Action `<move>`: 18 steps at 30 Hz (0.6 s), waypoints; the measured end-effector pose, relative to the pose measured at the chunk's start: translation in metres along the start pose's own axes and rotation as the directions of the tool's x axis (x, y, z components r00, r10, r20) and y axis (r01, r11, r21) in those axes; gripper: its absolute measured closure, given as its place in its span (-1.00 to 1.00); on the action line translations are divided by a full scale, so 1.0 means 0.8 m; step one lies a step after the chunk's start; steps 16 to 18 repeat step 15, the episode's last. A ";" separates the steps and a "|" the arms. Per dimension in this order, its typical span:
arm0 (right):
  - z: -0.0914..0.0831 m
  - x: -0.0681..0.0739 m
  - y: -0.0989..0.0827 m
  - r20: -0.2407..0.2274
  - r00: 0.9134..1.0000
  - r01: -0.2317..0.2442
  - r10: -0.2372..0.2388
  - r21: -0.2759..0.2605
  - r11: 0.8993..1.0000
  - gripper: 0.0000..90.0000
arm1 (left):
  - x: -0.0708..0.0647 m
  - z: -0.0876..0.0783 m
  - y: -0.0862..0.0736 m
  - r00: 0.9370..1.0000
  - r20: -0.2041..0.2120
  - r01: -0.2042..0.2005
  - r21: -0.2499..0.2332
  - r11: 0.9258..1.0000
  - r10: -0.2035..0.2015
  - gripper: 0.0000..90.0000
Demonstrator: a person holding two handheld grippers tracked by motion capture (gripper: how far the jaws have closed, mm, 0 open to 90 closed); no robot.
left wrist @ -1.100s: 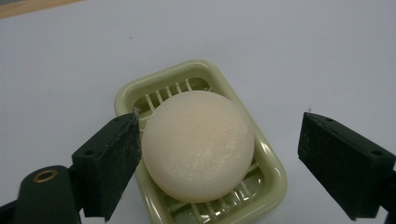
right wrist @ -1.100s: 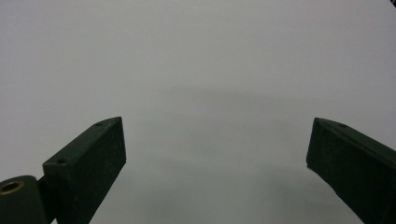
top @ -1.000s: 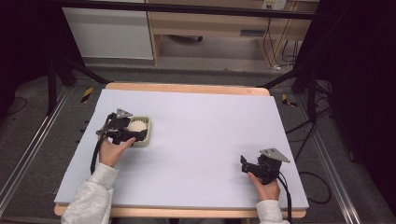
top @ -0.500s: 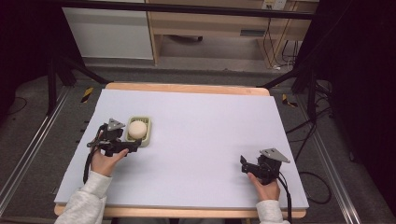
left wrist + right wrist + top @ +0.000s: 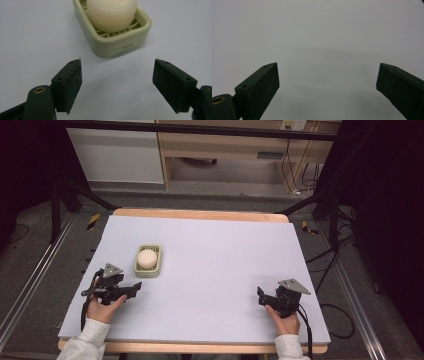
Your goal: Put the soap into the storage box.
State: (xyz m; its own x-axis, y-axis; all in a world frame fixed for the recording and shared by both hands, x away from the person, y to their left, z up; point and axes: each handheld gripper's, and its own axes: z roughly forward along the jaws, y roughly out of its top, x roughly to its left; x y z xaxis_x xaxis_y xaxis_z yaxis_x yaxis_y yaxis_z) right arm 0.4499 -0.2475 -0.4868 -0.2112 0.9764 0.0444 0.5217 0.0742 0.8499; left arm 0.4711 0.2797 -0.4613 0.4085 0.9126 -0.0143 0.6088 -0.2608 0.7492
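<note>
With the round cream soap bar [image 5: 147, 258] resting in the pale green soap dish [image 5: 148, 268] on the worktop [image 5: 215, 260], the placing step looks finished, and the next move seems only to be parking the hands. The left gripper [image 5: 135, 286], a second ago right at the dish, has drawn back toward the near edge. Its jaws have just been closing with nothing between them, though they stand apart in its own view, and the right gripper [image 5: 260, 295] rests released in the same spot as before.
</note>
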 end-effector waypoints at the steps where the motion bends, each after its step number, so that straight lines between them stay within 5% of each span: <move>1: 0.000 0.000 0.000 -0.003 1.000 -0.001 0.001 0.001 1.000 -0.89 | 0.002 -0.001 -0.002 1.000 -0.004 0.000 0.000 1.000 0.000 -0.44; 18: 0.000 -0.001 0.000 -0.006 1.000 -0.004 0.004 0.005 1.000 -0.89 | 0.015 -0.012 -0.023 0.998 -0.044 0.037 -0.001 0.999 -0.037 -0.49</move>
